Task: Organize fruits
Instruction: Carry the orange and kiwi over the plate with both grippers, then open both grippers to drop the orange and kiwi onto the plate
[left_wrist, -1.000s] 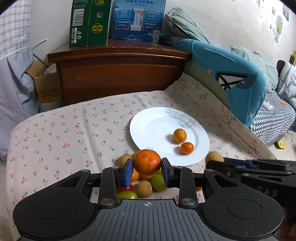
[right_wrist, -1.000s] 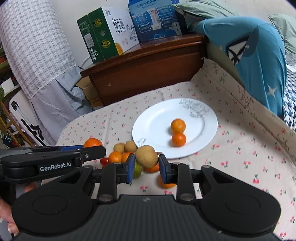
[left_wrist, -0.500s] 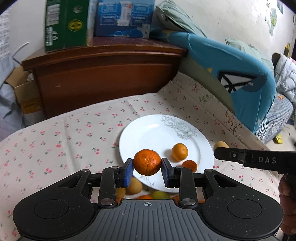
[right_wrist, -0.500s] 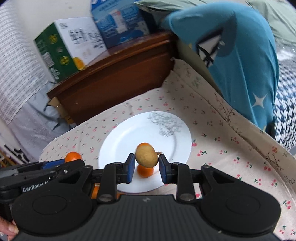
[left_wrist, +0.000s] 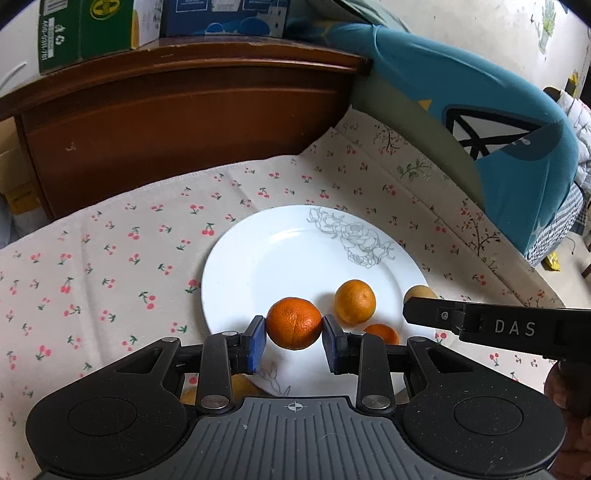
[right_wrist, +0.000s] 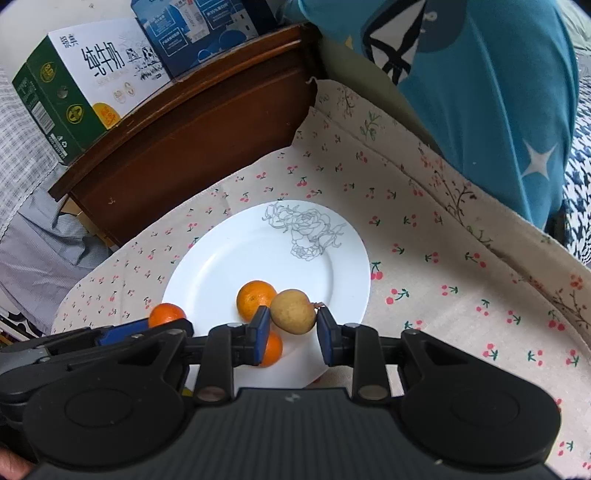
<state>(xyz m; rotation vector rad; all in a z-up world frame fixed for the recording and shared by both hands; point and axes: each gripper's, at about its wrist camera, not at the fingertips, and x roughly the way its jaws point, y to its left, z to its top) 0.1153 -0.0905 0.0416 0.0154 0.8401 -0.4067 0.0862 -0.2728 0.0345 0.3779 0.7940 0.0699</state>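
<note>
Both grippers hover side by side over the near rim of the plate (left_wrist: 258, 266), pointing forward and slightly down. The left gripper (left_wrist: 294, 334) is clamped on an orange (left_wrist: 294, 323); the right gripper (right_wrist: 291, 325) pinches a small pear (right_wrist: 293, 311), stem to the right. Two mandarins (right_wrist: 255, 300) lie on the plate beneath them. Only the left view shows more fruit (left_wrist: 242, 384) on the cloth (left_wrist: 110, 251) under the gripper; only the right shows the milk carton's (right_wrist: 85, 85) printed face.
</note>
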